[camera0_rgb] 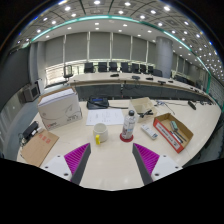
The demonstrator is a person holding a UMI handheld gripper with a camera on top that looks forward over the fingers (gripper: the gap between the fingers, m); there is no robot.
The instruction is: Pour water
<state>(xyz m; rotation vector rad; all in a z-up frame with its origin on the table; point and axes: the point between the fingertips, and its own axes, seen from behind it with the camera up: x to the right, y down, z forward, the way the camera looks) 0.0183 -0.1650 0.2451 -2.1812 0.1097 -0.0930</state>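
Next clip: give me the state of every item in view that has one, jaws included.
Gripper: jaws open, holding nothing.
Water bottle: upright on the table, beyond the fingers, untouched.
White cup: upright beside the bottle.
Red-rimmed box: open, lying flat.
Cardboard box: closed.

Office with cream tables, black chairs, curtained windows, ceiling spotlights.
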